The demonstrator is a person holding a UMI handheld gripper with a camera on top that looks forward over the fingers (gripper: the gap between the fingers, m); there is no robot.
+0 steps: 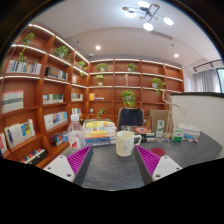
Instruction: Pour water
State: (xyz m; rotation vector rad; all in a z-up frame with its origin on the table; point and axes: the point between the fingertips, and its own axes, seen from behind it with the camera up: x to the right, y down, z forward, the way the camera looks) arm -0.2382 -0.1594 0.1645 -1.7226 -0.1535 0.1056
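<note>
A white mug [124, 143] with its handle to the right stands on the dark grey table [112, 170], ahead of my gripper [113, 158] and between the lines of the two fingers. The fingers are wide apart with nothing between them; the magenta pads [78, 160] show on their inner faces. The mug is beyond the fingertips, not touched.
Behind the mug lie colourful books and boxes [98, 127] and small bottles [160, 128] on the table's far side. A dark chair [130, 117] stands behind the table. Wooden bookshelves [40, 100] with plants line the left and back walls.
</note>
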